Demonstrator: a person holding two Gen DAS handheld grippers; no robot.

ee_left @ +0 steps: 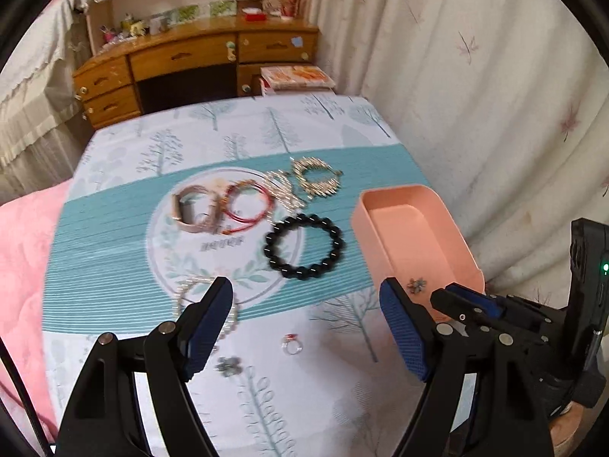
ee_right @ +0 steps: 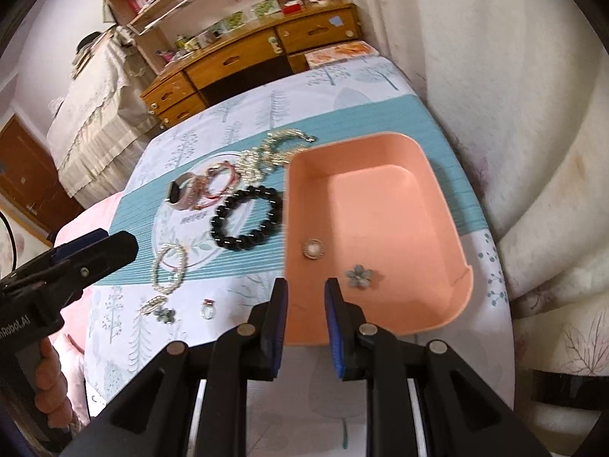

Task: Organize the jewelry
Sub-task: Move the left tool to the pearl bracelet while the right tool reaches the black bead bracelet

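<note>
On the tree-print tablecloth (ee_left: pixel 266 400), the left gripper (ee_left: pixel 306 327) hung spread wide; the right gripper (ee_right: pixel 305 327), narrowly parted and empty, hovered at six o'clock of the pink tray (ee_right: pixel 437 190) holding a flower earring (ee_right: pixel 359 275).

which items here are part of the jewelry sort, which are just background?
Job:
pink tray, holding a flower piece and a round brooch
black bead bracelet
pearl bracelet
red bangles
ring
gold necklace

Background:
wooden desk
curtain
pink blanket

Both wrist views downward, sharing pink tray (ee_left: pixel 418 228) (ee_right: pixel 380 228)
</note>
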